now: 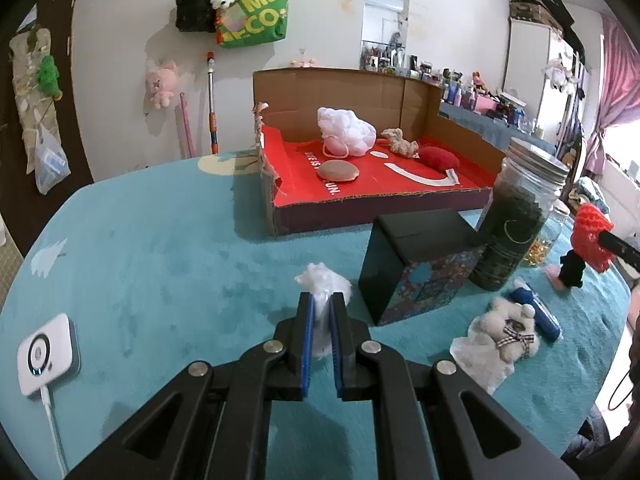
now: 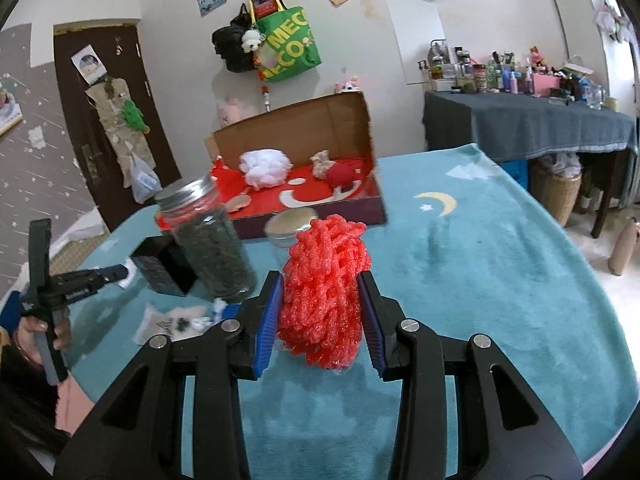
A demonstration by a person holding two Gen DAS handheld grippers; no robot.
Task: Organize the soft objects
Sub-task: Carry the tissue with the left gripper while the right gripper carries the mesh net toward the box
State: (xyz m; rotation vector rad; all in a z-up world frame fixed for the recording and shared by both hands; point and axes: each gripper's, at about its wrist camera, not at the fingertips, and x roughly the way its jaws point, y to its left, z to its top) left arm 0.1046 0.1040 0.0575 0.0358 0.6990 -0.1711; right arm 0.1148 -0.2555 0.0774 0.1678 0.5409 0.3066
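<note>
A teal blanket (image 1: 160, 264) is covering the table in a cluttered bedroom. On it, the left gripper (image 1: 322, 300) is pinching a white cotton wad (image 1: 323, 284), jaws clenched on it just above the blanket. The right gripper (image 2: 322, 280) is gripping a red knitted bundle (image 2: 326, 280) between its blue pads, lifted off the surface. Beyond both, an open cardboard box (image 1: 340, 92) is holding a white mesh puff (image 1: 346, 132), a tan pad (image 1: 338, 171) and a red pouch (image 1: 438, 157). A lidded glass jar (image 1: 520, 216) is standing beside a black box (image 1: 416, 264).
</note>
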